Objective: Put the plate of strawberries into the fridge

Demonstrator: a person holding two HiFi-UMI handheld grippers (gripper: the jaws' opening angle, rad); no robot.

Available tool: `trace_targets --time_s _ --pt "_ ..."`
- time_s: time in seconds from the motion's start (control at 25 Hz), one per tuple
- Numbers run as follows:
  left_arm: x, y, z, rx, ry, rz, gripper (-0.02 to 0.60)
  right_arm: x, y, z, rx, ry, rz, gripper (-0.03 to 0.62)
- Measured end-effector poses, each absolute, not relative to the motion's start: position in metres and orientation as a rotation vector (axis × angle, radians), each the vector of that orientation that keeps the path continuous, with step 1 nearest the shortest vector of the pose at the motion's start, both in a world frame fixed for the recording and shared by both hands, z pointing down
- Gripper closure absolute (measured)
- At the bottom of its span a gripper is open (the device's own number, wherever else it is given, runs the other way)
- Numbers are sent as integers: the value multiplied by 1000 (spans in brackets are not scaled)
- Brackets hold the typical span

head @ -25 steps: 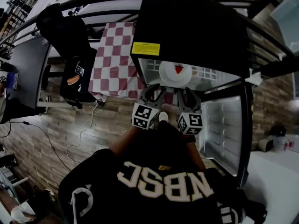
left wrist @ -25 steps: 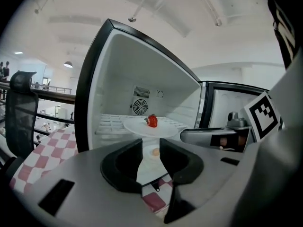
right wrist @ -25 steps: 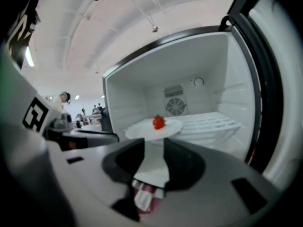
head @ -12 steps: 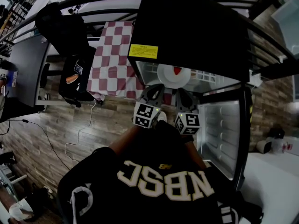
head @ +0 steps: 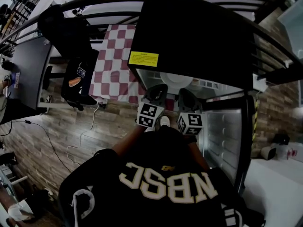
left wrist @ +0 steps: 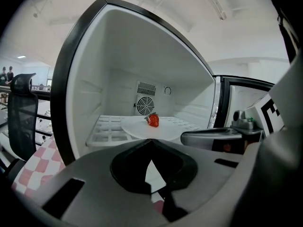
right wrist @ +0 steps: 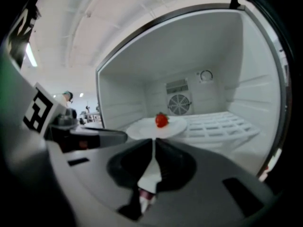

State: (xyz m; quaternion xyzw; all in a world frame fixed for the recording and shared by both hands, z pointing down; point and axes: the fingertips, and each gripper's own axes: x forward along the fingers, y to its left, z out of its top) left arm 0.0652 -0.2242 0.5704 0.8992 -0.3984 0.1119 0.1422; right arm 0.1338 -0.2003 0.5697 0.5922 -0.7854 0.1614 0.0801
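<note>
My left tongs (left wrist: 151,141) are fully closed, black tips meeting, with nothing between them. My right tongs (right wrist: 154,140) have just been closing and now stand tip to tip, also empty. Both point at the open fridge (head: 189,27) from just outside its front edge.

The plate (left wrist: 142,129) is round, white, smooth and shallow. It lies flat on the white slotted shelf (left wrist: 106,129) inside the fridge, near the front, apart from both tongs. 1 red strawberry (left wrist: 153,120) with a green cap sits on it, toward the plate's far side.

The fridge is a black box with a yellow label (head: 143,58) at the top front edge. Its liner is smooth white plastic with ribbed side walls; a round fan grille (left wrist: 143,104) is set in the back wall. The door (head: 222,136) hangs open on the right, its inner face white with moulded racks.

The floor (head: 71,126) is wood-look plank. A red-and-white checked cloth (head: 113,60) lies left of the fridge.
</note>
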Motion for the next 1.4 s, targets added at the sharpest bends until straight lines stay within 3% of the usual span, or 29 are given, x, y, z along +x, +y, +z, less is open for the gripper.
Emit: trace_targets --time_s 1.4 --pt "76 -232 544 2621 -1151 265 566 139 -211 544 1795 -2385 406 564"
